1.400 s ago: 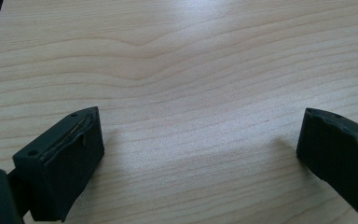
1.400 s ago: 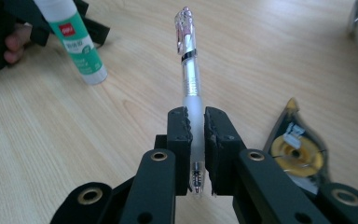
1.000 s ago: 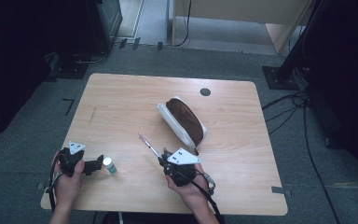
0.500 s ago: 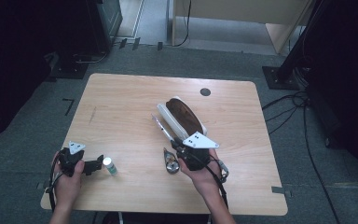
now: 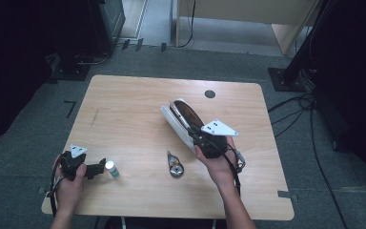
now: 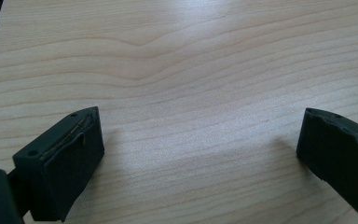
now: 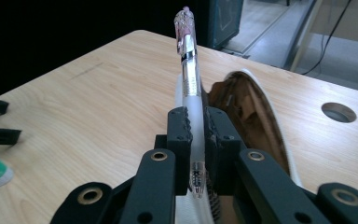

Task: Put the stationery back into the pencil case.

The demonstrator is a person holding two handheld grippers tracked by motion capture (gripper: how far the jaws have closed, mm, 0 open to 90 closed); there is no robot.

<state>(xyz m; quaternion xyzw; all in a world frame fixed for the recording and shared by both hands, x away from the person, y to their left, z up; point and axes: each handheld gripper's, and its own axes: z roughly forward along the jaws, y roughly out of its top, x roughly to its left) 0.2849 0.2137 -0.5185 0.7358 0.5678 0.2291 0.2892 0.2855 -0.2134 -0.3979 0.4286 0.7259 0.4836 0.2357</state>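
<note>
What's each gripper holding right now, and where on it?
The right gripper is shut on a clear pen, clamped low on its barrel near the spring end, pink cap pointing away. The left gripper is open over bare table, holding nothing.

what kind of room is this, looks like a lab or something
Probably a lab or recording workspace rather than a home. A bare light wooden table with a round cable hole stands on grey carpet tiles, black cables trail over the floor, and a black equipment stand base sits beside it.
</note>
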